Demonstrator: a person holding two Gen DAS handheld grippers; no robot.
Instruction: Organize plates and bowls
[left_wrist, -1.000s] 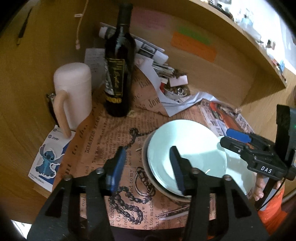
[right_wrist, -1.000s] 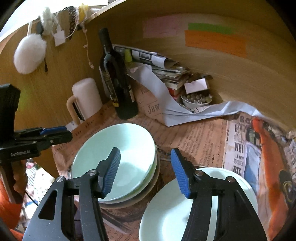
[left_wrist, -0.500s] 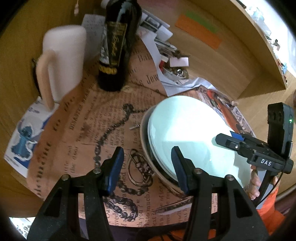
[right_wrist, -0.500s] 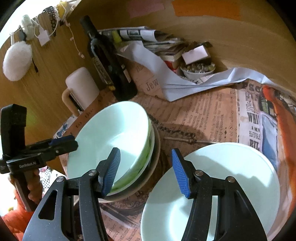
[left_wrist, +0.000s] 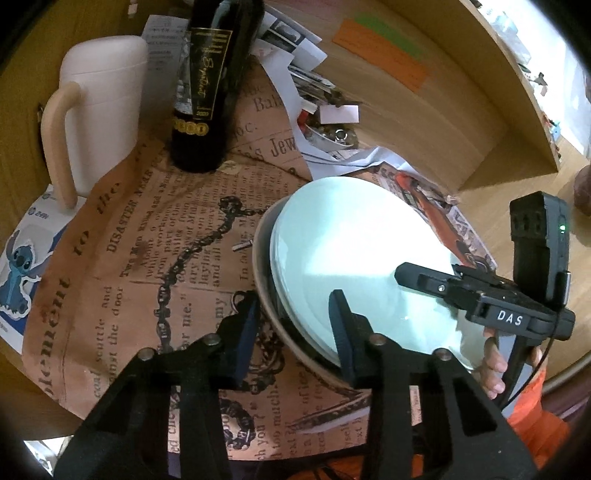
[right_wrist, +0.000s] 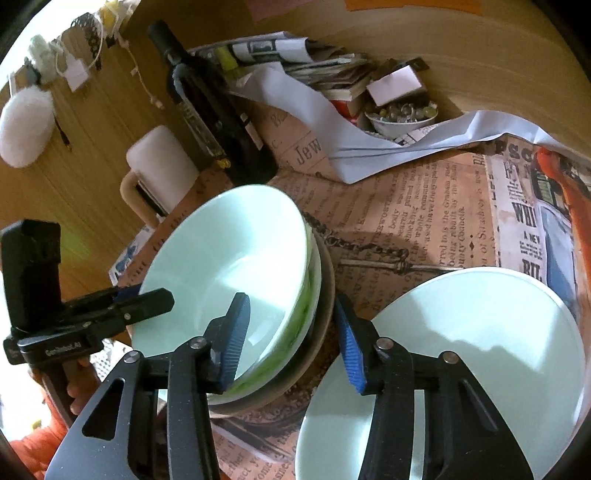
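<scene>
We see a wooden desk (left_wrist: 476, 155) walled by curved wood panels, covered with brown newsprint paper (left_wrist: 140, 266). At far left stands a pale lidded mug (left_wrist: 107, 110), handle toward us, then an upright dark wine bottle (left_wrist: 207, 85), then a heap of newspapers and a small dish of trinkets (right_wrist: 400, 116) at the back.

The stack of pale green bowls (right_wrist: 236, 269) sits mid-desk in a brown bowl, tilted, its rim rising to the left in the right wrist view. Just right of it lies a flat pale green plate (right_wrist: 480, 339), face up.

Our left gripper (left_wrist: 291, 325) straddles the stack's near-left rim, jaws closing, pads not clearly pressing. Our right gripper (right_wrist: 291, 332) straddles the opposite rim, jaws likewise closing, not yet clamped.
</scene>
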